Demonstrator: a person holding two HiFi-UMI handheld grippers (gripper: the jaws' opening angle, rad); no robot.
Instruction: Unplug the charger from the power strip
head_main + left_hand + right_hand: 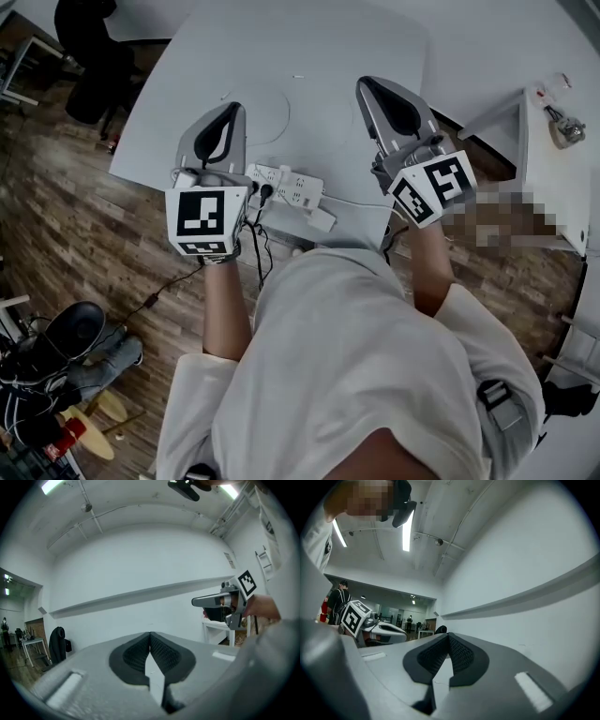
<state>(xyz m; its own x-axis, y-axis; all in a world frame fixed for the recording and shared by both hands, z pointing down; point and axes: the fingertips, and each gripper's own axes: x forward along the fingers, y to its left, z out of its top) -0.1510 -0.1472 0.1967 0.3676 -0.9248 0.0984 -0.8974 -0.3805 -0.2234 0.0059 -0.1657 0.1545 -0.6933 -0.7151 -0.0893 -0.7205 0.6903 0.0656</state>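
Head view alone shows white plastic power strip (291,185) on white desk (309,56). Left claw (150,637), right claw (449,637): pressed together, empty.

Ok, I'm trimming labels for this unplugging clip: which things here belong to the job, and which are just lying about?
Job: power strip; black plug at its left end; white block beside it, possibly the charger; left gripper and right gripper, both shut, empty.
Lying about: white side table; chair with dark clothing; dark items on the floor.
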